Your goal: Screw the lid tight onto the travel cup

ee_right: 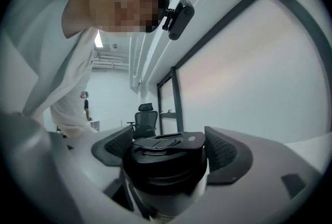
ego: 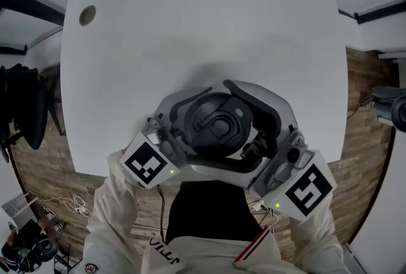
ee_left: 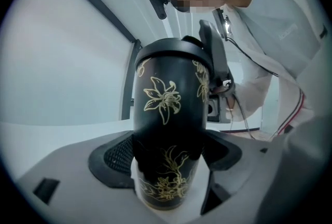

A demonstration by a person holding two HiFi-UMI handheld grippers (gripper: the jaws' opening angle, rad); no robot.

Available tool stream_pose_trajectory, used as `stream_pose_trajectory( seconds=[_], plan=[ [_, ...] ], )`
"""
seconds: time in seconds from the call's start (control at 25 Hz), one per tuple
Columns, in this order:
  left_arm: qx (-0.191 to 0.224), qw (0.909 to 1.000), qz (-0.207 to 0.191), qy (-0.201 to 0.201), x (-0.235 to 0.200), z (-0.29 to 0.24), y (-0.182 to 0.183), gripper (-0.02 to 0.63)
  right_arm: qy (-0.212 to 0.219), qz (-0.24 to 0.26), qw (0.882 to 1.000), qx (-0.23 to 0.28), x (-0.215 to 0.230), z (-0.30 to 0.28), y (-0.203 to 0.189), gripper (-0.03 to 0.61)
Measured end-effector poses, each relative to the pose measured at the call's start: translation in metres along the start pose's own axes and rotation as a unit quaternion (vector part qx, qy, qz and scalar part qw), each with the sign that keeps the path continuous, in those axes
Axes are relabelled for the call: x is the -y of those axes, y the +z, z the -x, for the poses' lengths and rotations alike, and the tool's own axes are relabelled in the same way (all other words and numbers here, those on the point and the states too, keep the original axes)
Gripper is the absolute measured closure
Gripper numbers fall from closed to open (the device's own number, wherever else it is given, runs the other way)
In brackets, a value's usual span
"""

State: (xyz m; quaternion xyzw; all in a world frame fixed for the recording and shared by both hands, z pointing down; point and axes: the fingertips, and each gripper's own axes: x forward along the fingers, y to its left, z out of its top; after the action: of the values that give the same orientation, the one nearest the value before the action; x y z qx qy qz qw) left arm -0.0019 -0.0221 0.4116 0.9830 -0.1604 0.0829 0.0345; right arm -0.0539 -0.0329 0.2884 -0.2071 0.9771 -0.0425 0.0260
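Note:
A black travel cup (ee_left: 168,114) with gold flowers stands upright between the pads of my left gripper (ee_left: 168,166), which press on its lower body. Its black flip lid (ee_right: 166,153) sits on top of the cup, and my right gripper (ee_right: 166,158) is shut on the lid's rim. In the head view the lid (ego: 219,123) faces up at the near edge of the white table (ego: 190,32). There my left gripper (ego: 190,133) comes in from the left and my right gripper (ego: 250,133) from the right. A finger (ee_left: 215,57) of the right gripper shows beside the lid.
A round cable hole (ego: 87,14) lies at the table's far left corner. Wooden floor with loose cables (ego: 63,206) shows at the lower left. A black office chair (ee_right: 145,119) stands far behind. The person's white sleeves are close under both grippers.

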Motion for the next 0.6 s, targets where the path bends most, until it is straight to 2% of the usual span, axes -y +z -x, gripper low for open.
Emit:
stream_pose_trajectory(
  seconds=[0.16, 0.32, 0.4, 0.48, 0.6],
  plan=[
    [0.004, 0.9975, 0.011, 0.07, -0.001, -0.005, 0.0, 0.225, -0.107, -0.002, 0.994, 0.019, 0.009, 0.008, 0.003, 0.124],
    [0.014, 0.9882, 0.019, 0.152, -0.002, -0.007, 0.001, 0.225, -0.211, 0.0, 0.977, 0.021, 0.013, 0.016, 0.002, 0.126],
    [0.018, 0.985, 0.015, 0.171, -0.002, -0.009, 0.003, 0.225, -0.253, 0.002, 0.967, 0.011, 0.015, 0.02, 0.001, 0.126],
    [0.018, 0.9848, 0.011, 0.172, -0.003, -0.009, 0.004, 0.225, -0.269, 0.001, 0.963, 0.006, 0.016, 0.02, 0.0, 0.126],
    [0.018, 0.987, 0.009, 0.16, -0.003, -0.01, 0.004, 0.225, -0.238, -0.01, 0.971, 0.017, 0.013, 0.019, -0.001, 0.124]
  ],
)
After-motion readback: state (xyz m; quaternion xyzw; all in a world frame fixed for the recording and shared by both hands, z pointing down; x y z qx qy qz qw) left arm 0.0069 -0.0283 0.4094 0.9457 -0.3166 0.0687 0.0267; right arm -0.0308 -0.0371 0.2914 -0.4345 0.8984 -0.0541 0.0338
